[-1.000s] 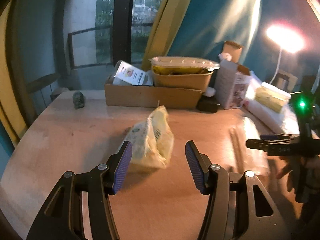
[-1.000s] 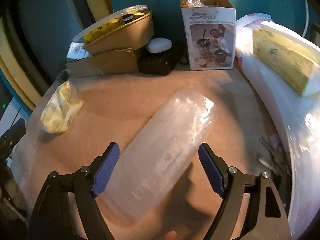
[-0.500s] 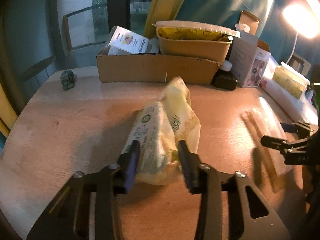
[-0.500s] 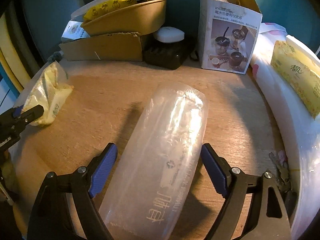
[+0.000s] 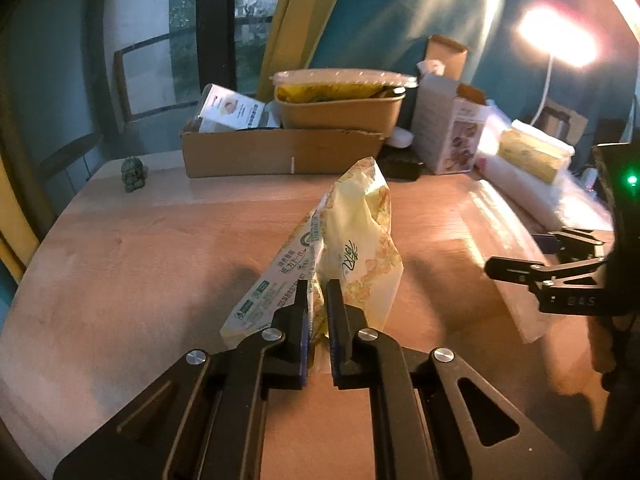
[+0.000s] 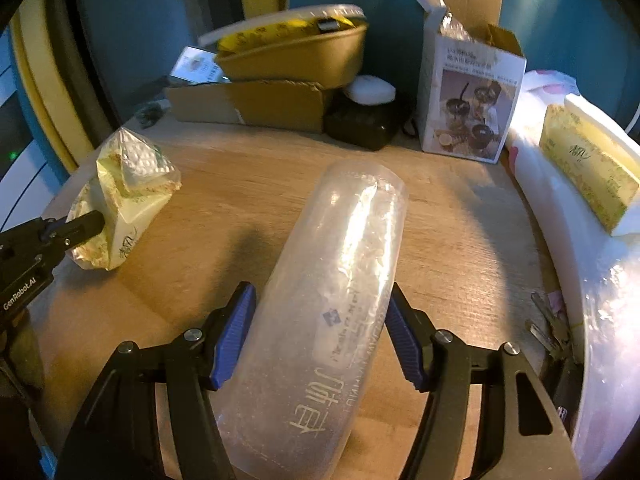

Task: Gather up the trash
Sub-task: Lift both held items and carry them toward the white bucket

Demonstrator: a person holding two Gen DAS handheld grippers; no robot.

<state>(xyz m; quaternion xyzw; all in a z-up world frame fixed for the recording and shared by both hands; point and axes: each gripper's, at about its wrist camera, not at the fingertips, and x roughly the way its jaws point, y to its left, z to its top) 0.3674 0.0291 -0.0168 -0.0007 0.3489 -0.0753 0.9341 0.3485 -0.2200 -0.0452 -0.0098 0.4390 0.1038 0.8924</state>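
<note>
Jaws: left gripper (image 5: 317, 294) now closed on yellow wrapper (image 5: 344, 248), mid-table | right gripper (image 6: 320, 312) narrowed, still apart, straddling clear plastic sleeve (image 6: 340, 280) | first trash secured.

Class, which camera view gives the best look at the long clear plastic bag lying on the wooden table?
The right wrist view: the long clear plastic bag fills the centre between the right gripper's blue pads, its print readable. The left wrist view shows only a glary, blurred strip at the right edge.
</note>
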